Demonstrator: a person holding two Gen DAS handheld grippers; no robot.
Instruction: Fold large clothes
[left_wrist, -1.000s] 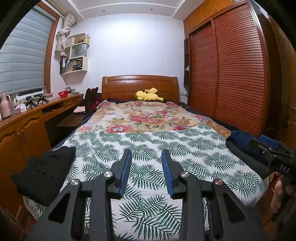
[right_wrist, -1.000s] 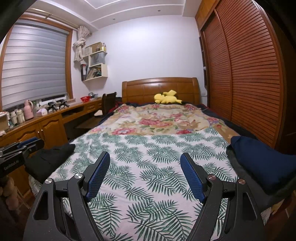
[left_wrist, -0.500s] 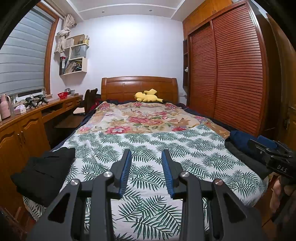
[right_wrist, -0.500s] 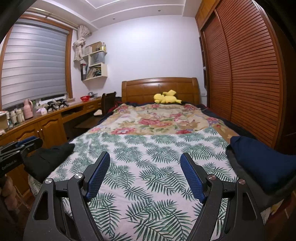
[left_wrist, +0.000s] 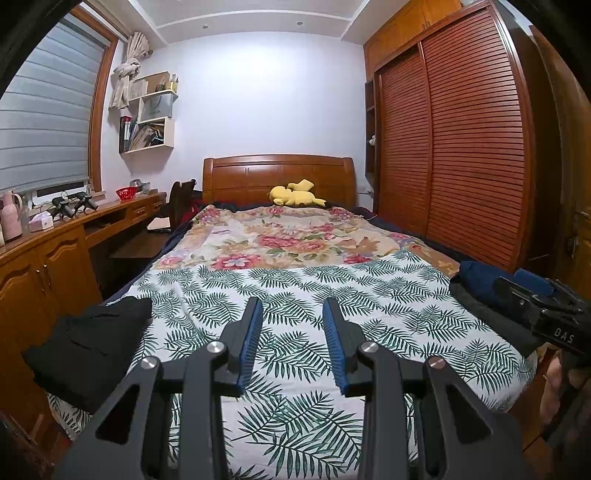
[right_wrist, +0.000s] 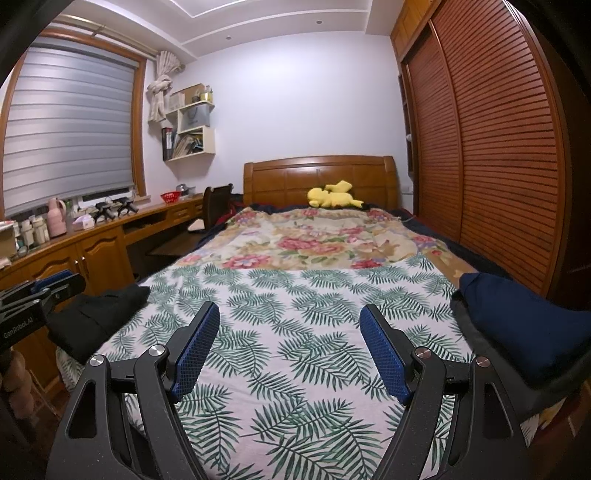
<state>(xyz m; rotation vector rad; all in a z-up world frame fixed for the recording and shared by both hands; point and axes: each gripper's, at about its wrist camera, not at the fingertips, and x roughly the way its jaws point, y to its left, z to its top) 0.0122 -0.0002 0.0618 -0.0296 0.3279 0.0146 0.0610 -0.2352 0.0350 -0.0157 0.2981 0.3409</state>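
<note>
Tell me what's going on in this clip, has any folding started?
Not yet. A person holds the left gripper and right gripper above the foot of the bed; both are open and empty. A black garment lies at the bed's left edge, and a navy garment sits on a dark one at the right edge. Neither is being touched.

Black fingers (right_wrist: 384, 354) — blue, seemingly textured pads.
</note>
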